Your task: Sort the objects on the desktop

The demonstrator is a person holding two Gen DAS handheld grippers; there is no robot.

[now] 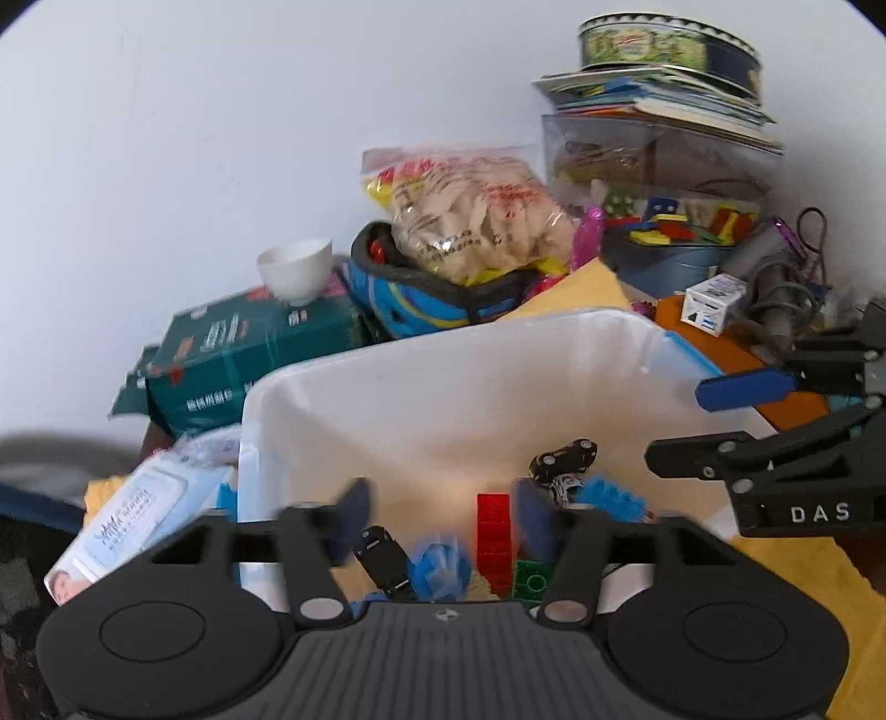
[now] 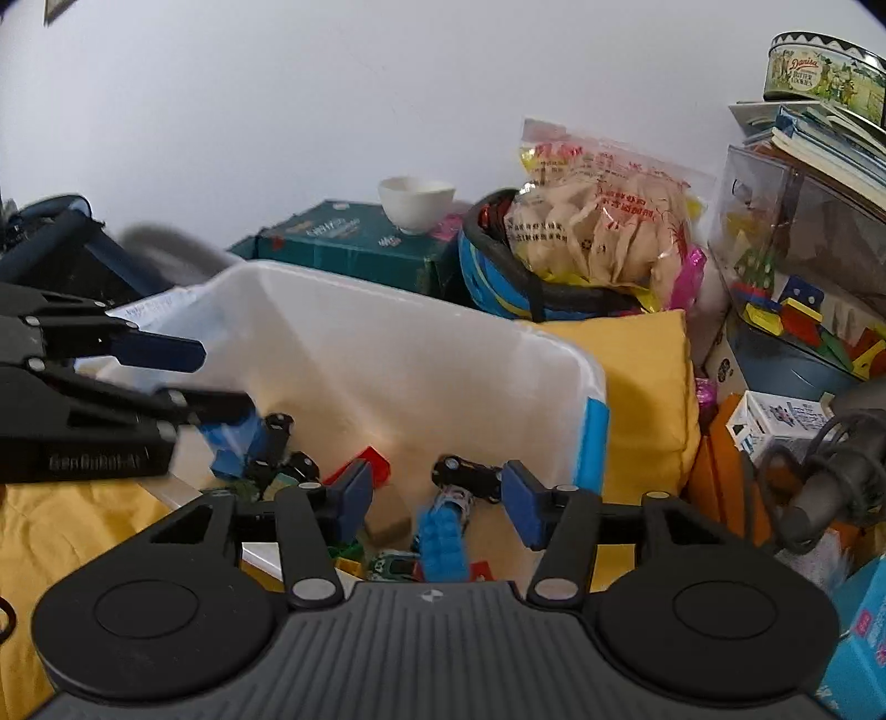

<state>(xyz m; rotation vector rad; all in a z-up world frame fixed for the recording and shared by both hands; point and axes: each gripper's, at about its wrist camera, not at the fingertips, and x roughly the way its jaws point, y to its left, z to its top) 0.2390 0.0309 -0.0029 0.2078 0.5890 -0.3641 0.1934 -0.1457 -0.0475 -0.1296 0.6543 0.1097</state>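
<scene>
A white plastic bin point(image 1: 443, 376) point(image 2: 398, 343) holds toys: red bricks point(image 1: 493, 534), a blue brick point(image 2: 440, 540), a green brick point(image 1: 531, 579) and black toy cars point(image 1: 565, 457) point(image 2: 470, 473). My left gripper point(image 1: 437, 518) is open over the bin's near side, and a blurred blue toy point(image 1: 440, 567) point(image 2: 235, 440) is below it, free of the pads. My right gripper point(image 2: 434, 495) is open and empty above the bin's right half. Each gripper shows in the other's view: the right one point(image 1: 714, 423), the left one point(image 2: 210, 382).
Behind the bin: a green box point(image 1: 243, 354) with a white bowl point(image 1: 296, 271) on it, a blue helmet point(image 1: 421, 299) holding a snack bag point(image 1: 476, 210), a yellow cushion point(image 2: 637, 387), a clear case point(image 1: 659, 160) under books and a cookie tin point(image 1: 670, 50). Wet wipes point(image 1: 127, 526) lie left.
</scene>
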